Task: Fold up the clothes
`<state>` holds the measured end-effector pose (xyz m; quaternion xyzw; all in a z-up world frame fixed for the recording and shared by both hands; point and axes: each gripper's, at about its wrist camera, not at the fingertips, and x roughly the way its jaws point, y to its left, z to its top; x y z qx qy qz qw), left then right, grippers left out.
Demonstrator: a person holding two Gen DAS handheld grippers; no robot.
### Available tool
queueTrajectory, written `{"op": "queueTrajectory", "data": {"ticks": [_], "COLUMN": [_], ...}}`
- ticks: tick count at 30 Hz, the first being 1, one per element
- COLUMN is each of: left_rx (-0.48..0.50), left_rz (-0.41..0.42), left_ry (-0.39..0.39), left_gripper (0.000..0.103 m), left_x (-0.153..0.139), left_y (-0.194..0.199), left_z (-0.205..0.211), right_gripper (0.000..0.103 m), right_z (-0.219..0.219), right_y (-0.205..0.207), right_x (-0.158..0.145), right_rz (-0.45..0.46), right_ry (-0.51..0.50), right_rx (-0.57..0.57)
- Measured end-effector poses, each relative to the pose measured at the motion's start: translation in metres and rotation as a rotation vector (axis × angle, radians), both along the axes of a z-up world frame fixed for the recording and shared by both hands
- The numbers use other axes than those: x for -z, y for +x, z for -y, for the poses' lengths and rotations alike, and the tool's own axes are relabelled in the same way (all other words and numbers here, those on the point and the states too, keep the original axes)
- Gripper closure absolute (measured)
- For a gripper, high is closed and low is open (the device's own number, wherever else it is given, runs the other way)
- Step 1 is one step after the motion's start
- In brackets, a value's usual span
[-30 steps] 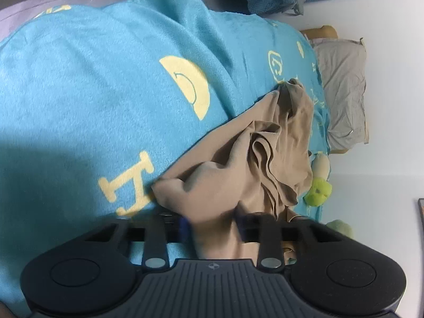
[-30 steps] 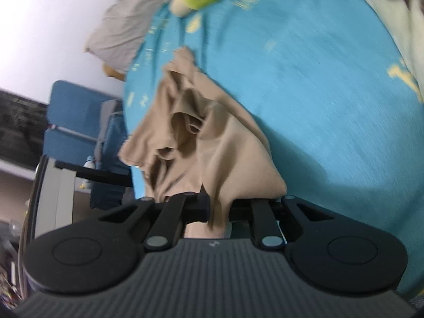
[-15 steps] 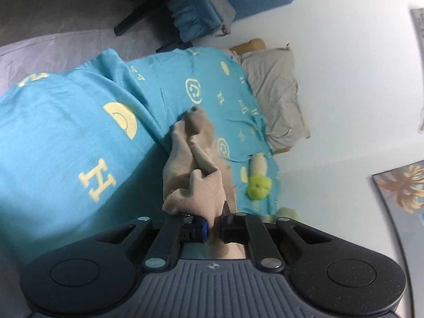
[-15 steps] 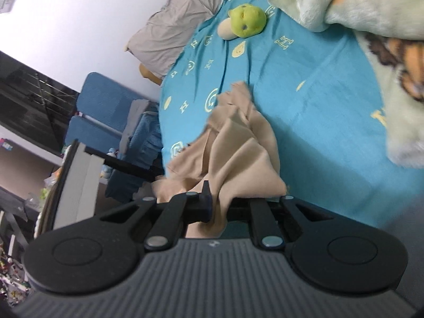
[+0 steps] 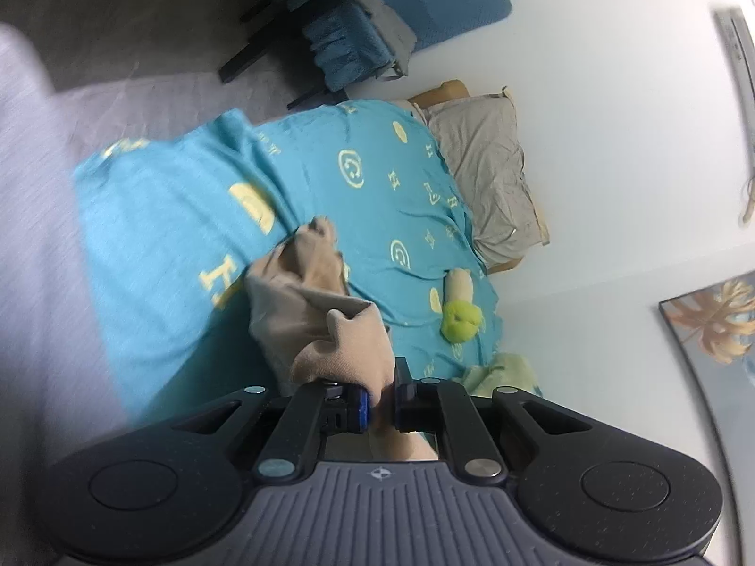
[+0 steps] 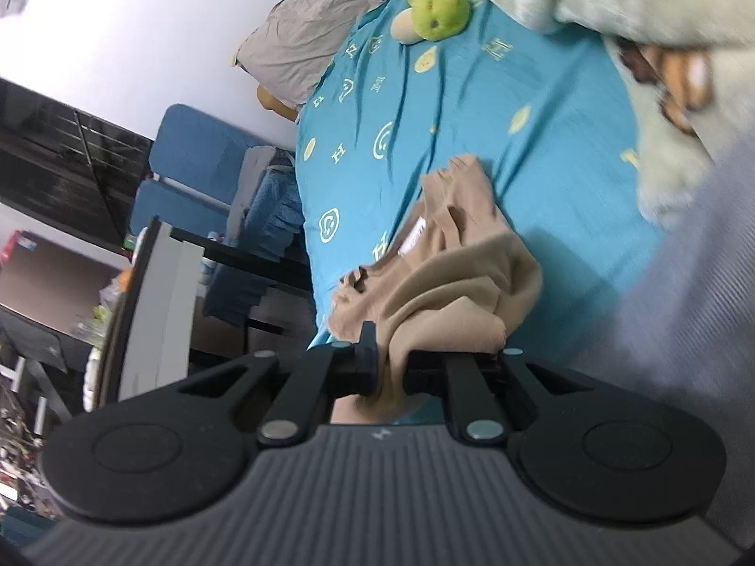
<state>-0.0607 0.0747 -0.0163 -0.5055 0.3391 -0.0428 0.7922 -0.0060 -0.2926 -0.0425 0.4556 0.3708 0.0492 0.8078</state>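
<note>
we saw one tan garment point(image 6: 453, 273) bunched on the blue bedsheet point(image 5: 155, 245), our left gripper point(image 5: 380, 401) and right gripper point(image 6: 391, 372) each pinching an edge. one pillow point(image 5: 490, 188), one green plush toy point(image 6: 436, 12) and one fleece blanket point(image 6: 660, 23) lay around.

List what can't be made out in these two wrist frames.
- Left wrist view: the tan garment is bunched; its type is unclear. Its pinched edge is hidden behind the left tongs.
- Right wrist view: the white label on the garment is too small to read. The fabric below the right tongs is hidden by the tool body.
- Right wrist view: the plush blanket is blurred and cut off by the top edge.
</note>
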Motion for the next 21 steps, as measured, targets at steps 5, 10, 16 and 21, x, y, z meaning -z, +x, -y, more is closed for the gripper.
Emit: {"op": "queueTrajectory", "data": {"ticks": [5,10,16,21], "left_rx": [0.006,0.031,0.093,0.149], "left_rz": [-0.015,-0.037,-0.071,-0.073], "left_ry": [0.064,0.168,0.261,0.277], "left_gripper": [0.092,0.092,0.090,0.089], "left_x": [-0.001,0.011,0.057,0.098], "left_y": [0.064,0.137,0.216,0.246], "left_z": [0.010,0.022,0.031,0.029], "right_gripper": [0.091,0.091,0.090,0.089], "right_z": [0.000,0.002,0.002,0.000], "right_y": [0.055,0.120,0.189,0.214], "right_x": [0.002,0.020,0.065,0.101], "right_rz": [-0.036,-0.092,-0.156,-0.167], "right_ry": [-0.013,0.000,-0.022,-0.052], "right_rx": [-0.006,-0.010,-0.048,-0.087]}}
